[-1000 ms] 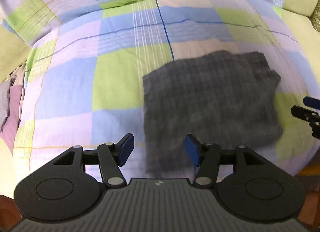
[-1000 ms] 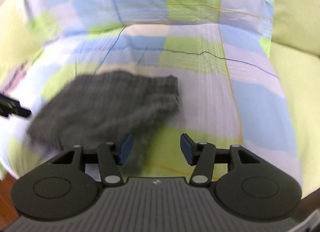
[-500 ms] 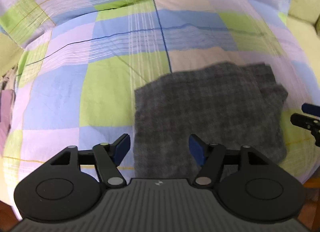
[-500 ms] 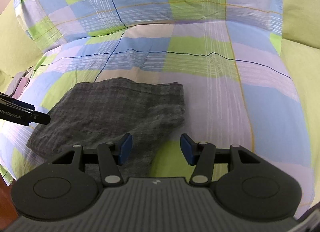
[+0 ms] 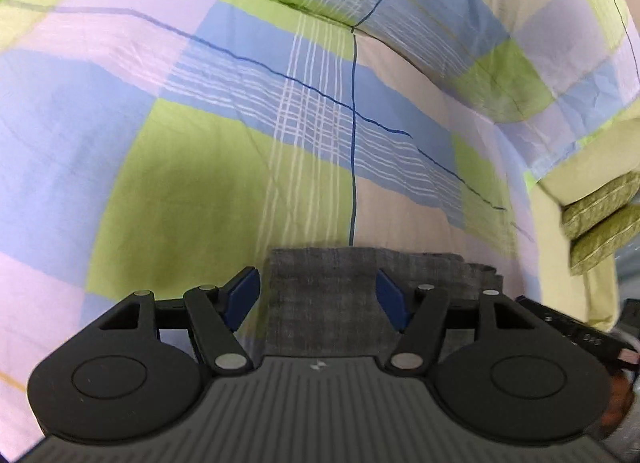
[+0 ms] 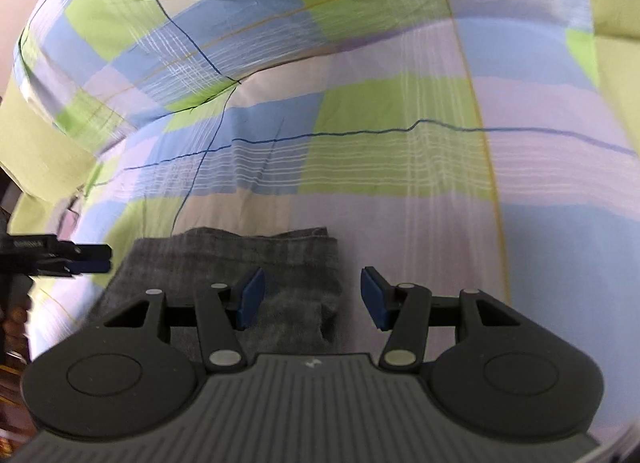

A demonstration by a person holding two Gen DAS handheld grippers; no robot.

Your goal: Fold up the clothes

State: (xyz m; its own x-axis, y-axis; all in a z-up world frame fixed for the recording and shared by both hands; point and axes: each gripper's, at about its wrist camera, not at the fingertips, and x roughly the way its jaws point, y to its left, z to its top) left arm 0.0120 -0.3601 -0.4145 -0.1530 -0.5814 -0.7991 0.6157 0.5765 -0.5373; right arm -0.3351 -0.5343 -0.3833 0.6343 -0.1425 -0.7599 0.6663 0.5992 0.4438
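Your left fingers (image 5: 240, 297) are closing, pads clear of the folded grey garment (image 5: 320, 295) lying between them on the checked bedspread (image 5: 200, 163). Your right fingers (image 6: 250, 295) stand apart, over the garment's edge. Its near part is hidden behind both grippers.

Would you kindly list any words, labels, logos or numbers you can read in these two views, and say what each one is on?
No text can be read.
Small pale emblem on the left gripper's ribbed body: a mark, not letters.
A similar emblem on the right gripper: blurred.
Pale lettering along the left gripper's side, seen from the right wrist: too blurred to read.
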